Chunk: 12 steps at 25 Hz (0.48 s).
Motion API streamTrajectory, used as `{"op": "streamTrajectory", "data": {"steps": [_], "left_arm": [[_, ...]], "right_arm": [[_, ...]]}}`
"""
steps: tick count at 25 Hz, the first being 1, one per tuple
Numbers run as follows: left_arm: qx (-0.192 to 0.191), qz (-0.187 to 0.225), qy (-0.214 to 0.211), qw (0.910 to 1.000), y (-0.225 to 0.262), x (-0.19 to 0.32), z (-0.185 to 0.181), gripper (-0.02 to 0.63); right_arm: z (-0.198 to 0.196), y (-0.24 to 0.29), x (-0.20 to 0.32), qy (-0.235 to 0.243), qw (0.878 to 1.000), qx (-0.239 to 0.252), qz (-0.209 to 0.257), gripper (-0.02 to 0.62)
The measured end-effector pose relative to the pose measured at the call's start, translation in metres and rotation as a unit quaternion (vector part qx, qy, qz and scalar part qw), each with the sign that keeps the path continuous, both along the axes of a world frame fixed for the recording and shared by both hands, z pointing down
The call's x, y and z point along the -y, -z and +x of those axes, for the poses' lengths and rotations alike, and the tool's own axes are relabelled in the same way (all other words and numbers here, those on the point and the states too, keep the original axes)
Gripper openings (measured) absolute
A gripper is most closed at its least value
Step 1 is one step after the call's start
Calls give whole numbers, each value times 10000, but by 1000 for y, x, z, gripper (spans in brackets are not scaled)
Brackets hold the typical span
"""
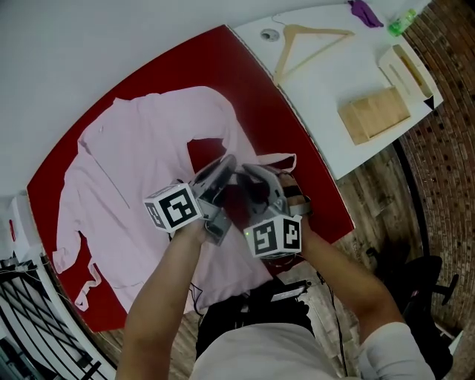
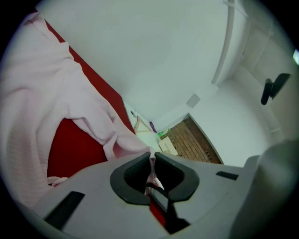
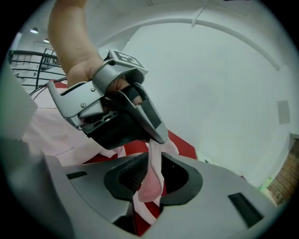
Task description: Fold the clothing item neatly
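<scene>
Pink shirt (image 1: 141,171) lies spread on the red worktop (image 1: 200,63). Left tongs (image 2: 152,159) and right tongs (image 3: 150,164) each pinch its lifted edge. Judged: side fold starting. Next, carry that edge across the body.

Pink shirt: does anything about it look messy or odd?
Yes. The pink shirt lies rumpled, not flat: one edge is pinched up by the left tool and right tool, exposing the red surface.

Red counter (image 1: 193,56), white counter (image 1: 326,141) alongside at right, wooden hanger (image 1: 286,50) lying flat on it, light wooden block (image 1: 375,113), purple scrap (image 1: 364,11) beside green item (image 1: 401,22) (both too small to identify), black chair base (image 1: 427,286) lower right.
</scene>
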<state>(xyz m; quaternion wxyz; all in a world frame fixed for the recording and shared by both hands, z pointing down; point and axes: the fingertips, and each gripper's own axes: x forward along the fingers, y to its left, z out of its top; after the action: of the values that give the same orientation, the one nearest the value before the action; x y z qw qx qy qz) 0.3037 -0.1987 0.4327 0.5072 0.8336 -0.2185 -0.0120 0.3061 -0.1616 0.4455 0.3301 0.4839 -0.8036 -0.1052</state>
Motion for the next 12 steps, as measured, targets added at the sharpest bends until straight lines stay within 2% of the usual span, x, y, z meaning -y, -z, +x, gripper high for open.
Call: {"op": "streamTrajectory", "data": {"steps": [2,3,6,9,12], "left_arm": [[-93,38,38,9999,8,2,-2,26],[-133,49,52,9999,12,3,-2,26],[-160,95,35,9998,21,2,-3,26],[-93,186,-94,9997,28,-2,-4,26],[192,369,-283,9987,32,-6,-9,26]], "right_arm": [[11,0,-2,-236,9994,236,-52,115],[15,-3,-4,-339,9987,354,-128,128],[18,-11,-11,-474,9967,554,-359,137],[15,-22,-13,-601,9954,497,-565,137],[17,-24,-12,-782,9924,597,-741,118]]}}
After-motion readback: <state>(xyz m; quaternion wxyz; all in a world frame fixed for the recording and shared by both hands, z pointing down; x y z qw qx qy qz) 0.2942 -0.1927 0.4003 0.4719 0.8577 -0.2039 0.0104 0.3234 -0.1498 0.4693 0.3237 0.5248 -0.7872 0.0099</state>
